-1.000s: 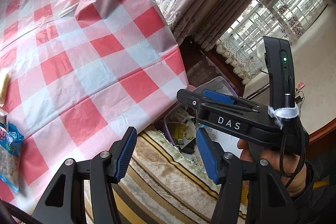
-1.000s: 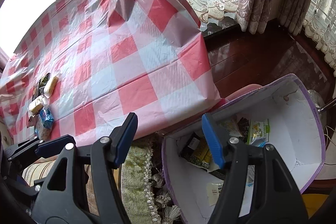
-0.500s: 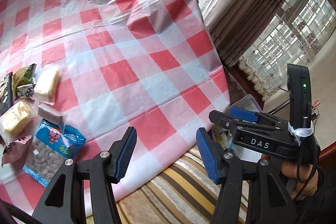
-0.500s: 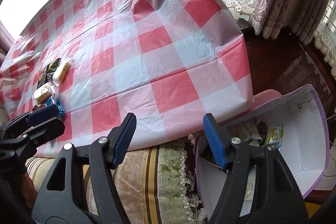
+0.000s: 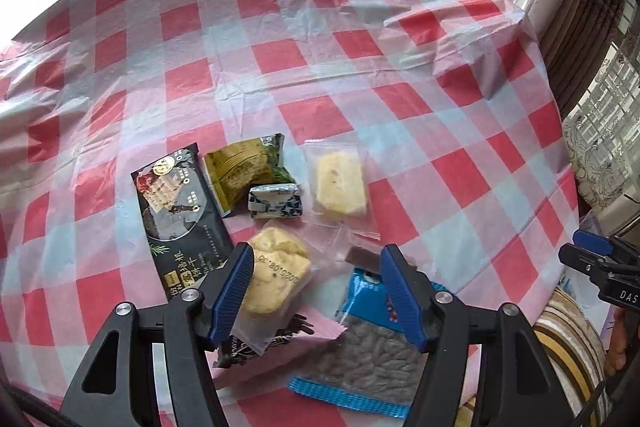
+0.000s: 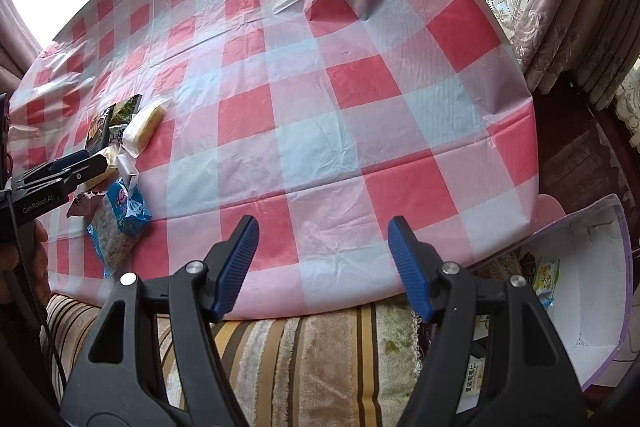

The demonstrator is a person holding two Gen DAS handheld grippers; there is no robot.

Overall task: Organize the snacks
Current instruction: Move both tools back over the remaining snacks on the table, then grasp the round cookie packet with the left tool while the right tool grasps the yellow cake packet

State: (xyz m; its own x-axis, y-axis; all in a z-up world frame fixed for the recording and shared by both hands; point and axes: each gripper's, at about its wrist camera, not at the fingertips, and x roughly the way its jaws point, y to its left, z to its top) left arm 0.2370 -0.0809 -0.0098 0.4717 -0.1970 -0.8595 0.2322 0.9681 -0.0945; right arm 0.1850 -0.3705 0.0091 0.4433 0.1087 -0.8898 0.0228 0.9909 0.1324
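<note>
Clear wrap on the bun (image 5: 276,277), stamped 2025.08.30, lies between the spread, empty left claw (image 5: 316,291) fingers on the tabletop (image 5: 360,67). Right claw (image 6: 322,265), marked DAS, spread, holds nothing.

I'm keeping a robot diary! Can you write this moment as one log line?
left gripper: open, over snack pile | right gripper: open, empty, at table edge | blue bag: on table | box: holds some snacks
</note>
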